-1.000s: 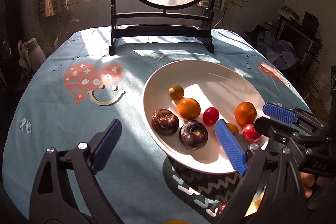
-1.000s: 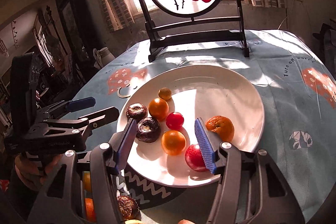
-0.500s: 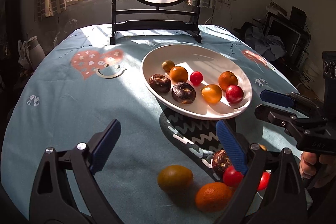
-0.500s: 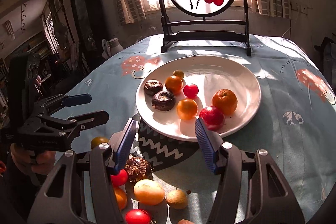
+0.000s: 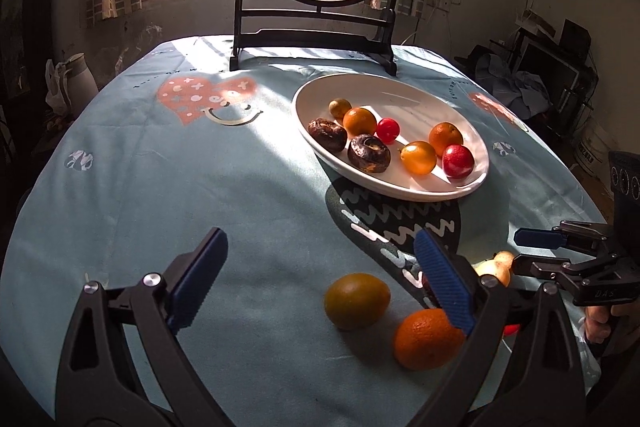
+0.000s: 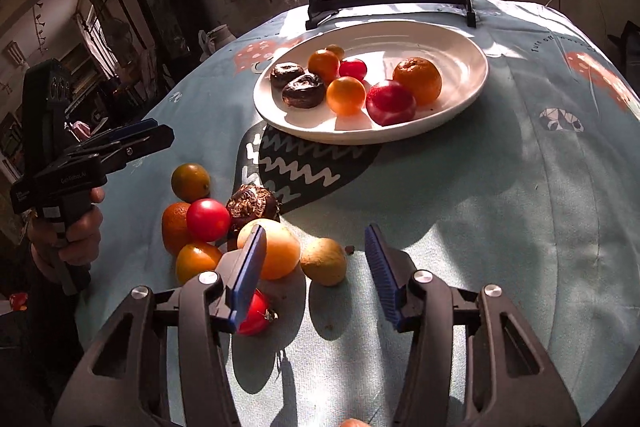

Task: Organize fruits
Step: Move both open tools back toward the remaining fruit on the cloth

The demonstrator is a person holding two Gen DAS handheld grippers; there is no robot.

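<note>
Fruits lie in two groups: seven on the white plate (image 5: 474, 179), the rest loose on the tablecloth (image 5: 160, 195).

Left wrist view. The left gripper (image 5: 320, 277) stands wide open and holds nothing. A greenish-yellow citrus (image 5: 357, 301) lies between its jaws, nearer the right one, untouched. An orange (image 5: 428, 339) sits against the right jaw's blue pad. Risk: closing here could push the orange aside and roll the citrus away, since round fruit escapes a grip that is off centre. The plate lies ahead and to the right, well apart. It holds two dark wrinkled fruits, three orange ones, a small red one, a red plum and a small yellowish one.

Right wrist view. The right gripper (image 6: 316, 275) is part open and empty; its jaws have just been closing. A small tan fruit (image 6: 324, 261) lies between them, untouched. A pale orange fruit (image 6: 276, 251) and a red tomato (image 6: 254, 313) crowd the left jaw. Risk: that jaw may catch either neighbour and scatter the cluster, toward the table edge near the left hand (image 6: 76, 235).
</note>
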